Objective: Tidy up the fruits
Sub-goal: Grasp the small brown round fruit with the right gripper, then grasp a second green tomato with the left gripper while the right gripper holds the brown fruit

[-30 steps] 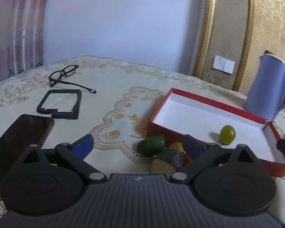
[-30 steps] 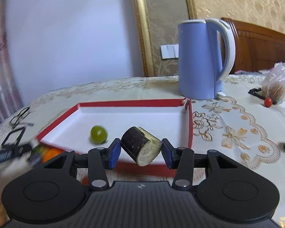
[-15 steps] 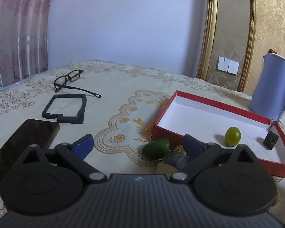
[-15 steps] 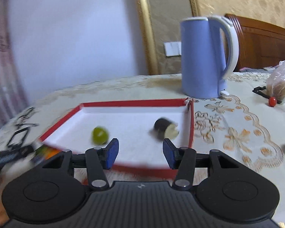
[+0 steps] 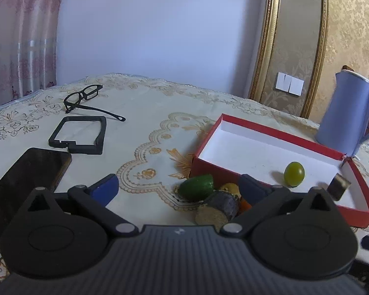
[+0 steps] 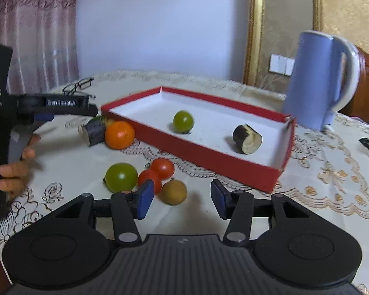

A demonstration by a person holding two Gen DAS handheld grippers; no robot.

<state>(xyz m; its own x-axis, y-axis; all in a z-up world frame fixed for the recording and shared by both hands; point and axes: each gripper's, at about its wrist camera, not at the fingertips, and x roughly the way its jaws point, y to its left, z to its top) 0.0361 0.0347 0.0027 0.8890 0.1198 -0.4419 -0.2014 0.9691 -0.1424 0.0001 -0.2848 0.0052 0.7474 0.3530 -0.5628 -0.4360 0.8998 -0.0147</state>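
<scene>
Left wrist view. Your left gripper (image 5: pixel 178 188) is spread wide over the tablecloth (image 5: pixel 145 127) with nothing between its blue pads. Just past the right pad, at about 1 o'clock from the gripper's centre, lies a cluster outside the red box (image 5: pixel 236 175): a green fruit (image 5: pixel 196 190), a dark cut piece (image 5: pixel 219 210) with its pale face toward you, and a yellow fruit (image 5: pixel 230 188) mostly hidden behind them. Inside the box a green grape (image 5: pixel 294 174) rests near the front wall; a second dark chunk (image 5: pixel 339 189) sits at 3 o'clock from it, by the right end. A blue kettle (image 5: pixel 344 115) stands at 1 o'clock beyond the box. At 10 to 11 o'clock lie a phone (image 5: pixel 24 182), a black frame (image 5: pixel 80 135) and glasses (image 5: pixel 86 99).

Right wrist view. Your right gripper (image 6: pixel 182 198) has just been opening; its pads stand apart and pinch nothing. A brown round fruit (image 6: pixel 174 192) lies just beyond the left pad, touching a red tomato (image 6: pixel 148 178); a second tomato (image 6: pixel 162 168) and a large green fruit (image 6: pixel 121 177) lie at 11 o'clock. An orange (image 6: pixel 119 135) and a dark piece sit against the box's left wall. Within the box, the grape lies at 12 o'clock and the cut chunk at 1 o'clock, well apart. Your hand (image 6: pixel 14 164) grips the left tool at 9 o'clock.
</scene>
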